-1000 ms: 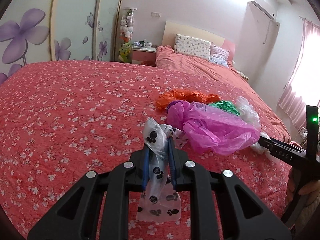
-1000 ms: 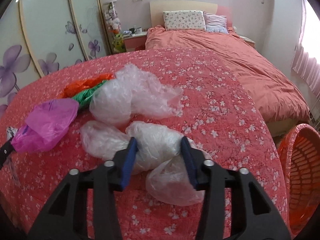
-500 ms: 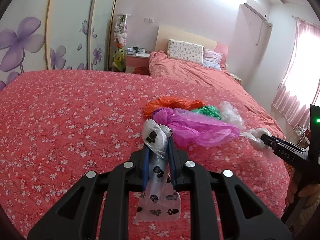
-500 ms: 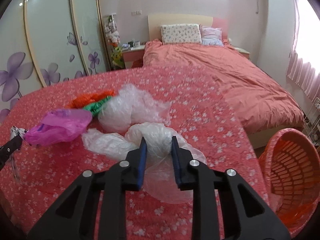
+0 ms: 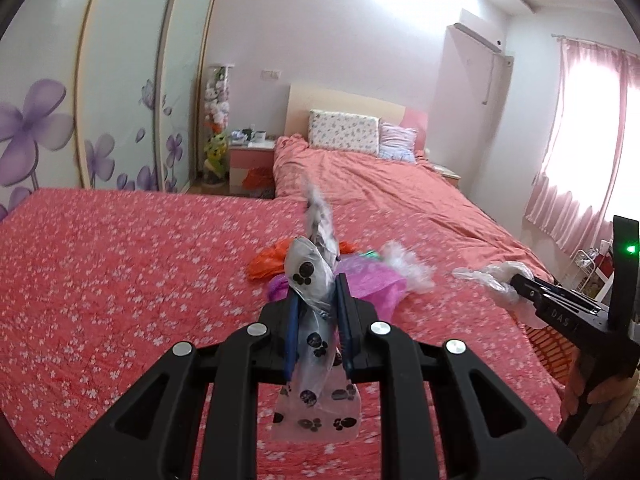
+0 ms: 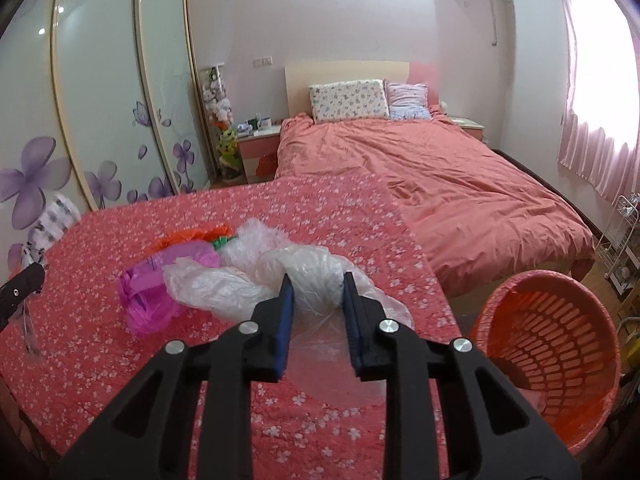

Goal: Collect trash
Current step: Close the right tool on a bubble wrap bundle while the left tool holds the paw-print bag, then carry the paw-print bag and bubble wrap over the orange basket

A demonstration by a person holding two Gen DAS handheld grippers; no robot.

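Note:
My left gripper (image 5: pixel 316 296) is shut on a clear paw-print plastic bag (image 5: pixel 310 276) and holds it above the red floral cover (image 5: pixel 120 264). My right gripper (image 6: pixel 318 296) is shut on a clear plastic bag (image 6: pixel 312 276), lifted off the cover; it also shows in the left wrist view (image 5: pixel 496 276). A purple bag (image 6: pixel 152 292), an orange bag (image 6: pixel 180 238), a green scrap (image 6: pixel 220 242) and a crinkled clear bag (image 6: pixel 248 240) lie in a pile on the cover. An orange slatted basket (image 6: pixel 552 344) stands on the floor to the right.
A bed with a pink duvet (image 6: pixel 440 184) and pillows lies behind. A wardrobe with purple flower doors (image 6: pixel 100 120) stands on the left. A nightstand (image 6: pixel 260 144) and a pink curtain (image 6: pixel 600 120) are further off. A white wire rack (image 6: pixel 624 236) stands by the basket.
Both grippers have risen with their bags. The right gripper closed on the clear bag and lifted it off the cover; the basket has come further into its view.

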